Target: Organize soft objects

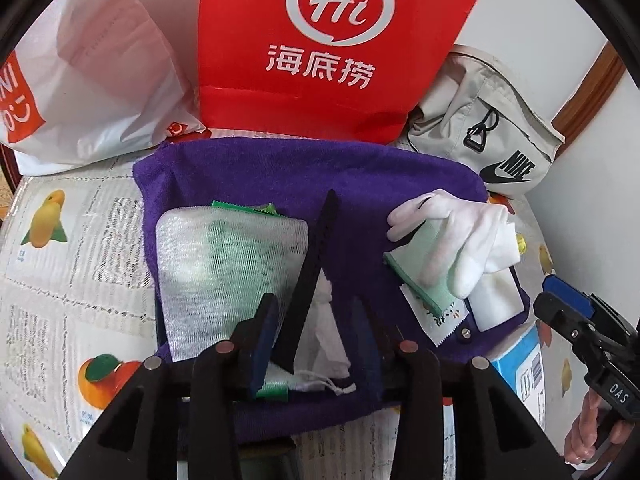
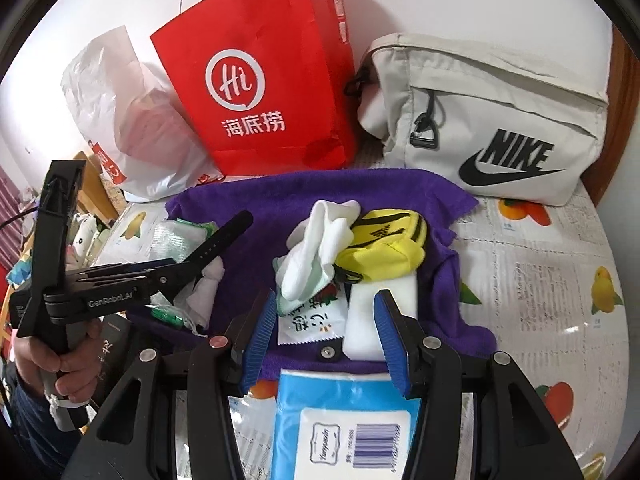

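**A:** What lies on the table?

**B:** A purple towel [image 1: 280,176] is spread over a fruit-print tablecloth [image 1: 60,260]. The soft things sit on it in two groups. On its left is a white mesh pouch [image 1: 224,264] with something green inside. On its right a white glove [image 1: 452,232] lies over a folded green cloth [image 1: 416,276], touching a yellow pouch [image 2: 384,248].

**A:** And the tools?

**B:** The left gripper [image 1: 314,302] points down at the towel's near edge with its jaws parted. A black strap [image 1: 308,264] stands tilted between them beside the left pad, not squeezed. A small white drawstring bag [image 1: 324,344] lies beneath.

**A:** The right one?

**B:** The right gripper [image 2: 327,294] hangs with its blue pads spread and nothing clamped. Between them show a printed sachet [image 2: 312,320] and a white block [image 2: 368,320]. A blue tissue pack [image 2: 340,420] lies nearer the camera.

**A:** Behind the towel?

**B:** A red paper bag [image 1: 340,40] stands upright. A white plastic bag [image 1: 100,80] is to its left and a beige Nike bag [image 1: 492,128] to its right.
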